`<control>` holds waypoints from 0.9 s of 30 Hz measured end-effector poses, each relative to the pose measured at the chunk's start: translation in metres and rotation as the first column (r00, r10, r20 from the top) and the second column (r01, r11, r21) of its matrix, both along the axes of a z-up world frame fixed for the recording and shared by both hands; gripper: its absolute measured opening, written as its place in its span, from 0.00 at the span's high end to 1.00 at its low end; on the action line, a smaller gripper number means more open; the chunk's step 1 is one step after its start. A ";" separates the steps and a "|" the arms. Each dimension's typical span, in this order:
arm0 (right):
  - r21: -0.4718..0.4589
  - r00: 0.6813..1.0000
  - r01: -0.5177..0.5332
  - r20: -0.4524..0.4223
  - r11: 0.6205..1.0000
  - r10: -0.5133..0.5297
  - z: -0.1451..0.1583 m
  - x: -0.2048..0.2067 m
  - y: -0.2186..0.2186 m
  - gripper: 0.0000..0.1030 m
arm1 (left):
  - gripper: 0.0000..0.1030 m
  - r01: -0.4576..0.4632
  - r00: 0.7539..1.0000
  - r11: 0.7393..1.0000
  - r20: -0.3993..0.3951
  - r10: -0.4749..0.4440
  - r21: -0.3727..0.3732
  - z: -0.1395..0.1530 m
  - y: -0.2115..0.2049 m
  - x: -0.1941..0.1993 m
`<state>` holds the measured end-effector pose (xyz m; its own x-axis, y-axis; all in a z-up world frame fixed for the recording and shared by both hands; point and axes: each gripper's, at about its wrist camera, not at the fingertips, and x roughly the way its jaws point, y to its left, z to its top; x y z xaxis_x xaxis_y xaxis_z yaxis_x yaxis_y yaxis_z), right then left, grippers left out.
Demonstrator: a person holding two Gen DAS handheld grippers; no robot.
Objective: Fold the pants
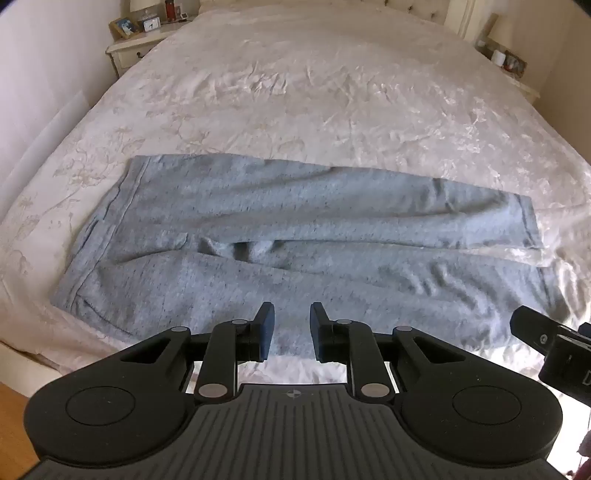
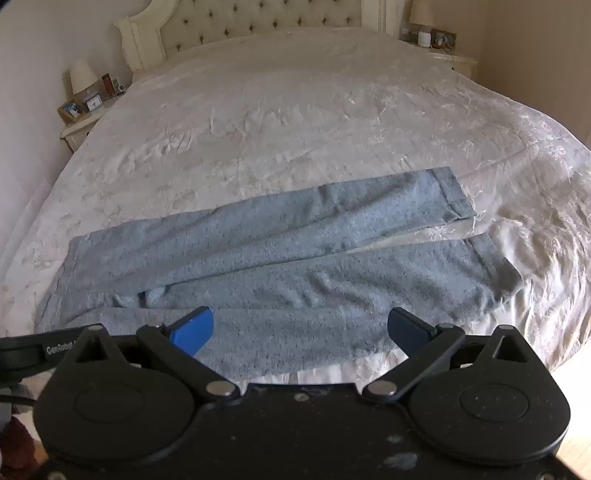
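I see the grey knitted pants (image 1: 295, 236) spread flat across the near part of the bed (image 1: 295, 92), its cream cover crinkled. My left gripper (image 1: 291, 317) hovers over the near leg, jaws narrow and empty; my right gripper (image 2: 301, 326) gapes wide, holding nothing.

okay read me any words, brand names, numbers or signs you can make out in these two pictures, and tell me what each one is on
"GenRobot", cut off at its end: white print on the left gripper's body, at the right view's left edge.
"D", cut off: white letter on the right gripper's body, at the left view's edge.
Bedside clock: face too small to read.
Framed picture: blurred, no legible text.
Pants, bedspread: no text.
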<state>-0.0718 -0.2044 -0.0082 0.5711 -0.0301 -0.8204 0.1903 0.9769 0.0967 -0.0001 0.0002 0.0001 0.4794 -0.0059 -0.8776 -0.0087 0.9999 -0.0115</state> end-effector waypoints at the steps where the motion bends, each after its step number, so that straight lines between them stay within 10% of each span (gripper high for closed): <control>1: -0.004 1.000 0.000 -0.004 1.000 0.000 0.000 0.000 0.000 0.00 | 0.80 -0.001 1.000 1.000 -0.008 0.001 0.002 0.000 0.000 0.000; 27: 0.004 0.994 0.005 -0.111 1.000 -0.004 -0.017 0.015 0.000 0.00 | 0.80 0.037 0.998 0.998 -0.043 -0.035 0.046 -0.014 0.003 0.000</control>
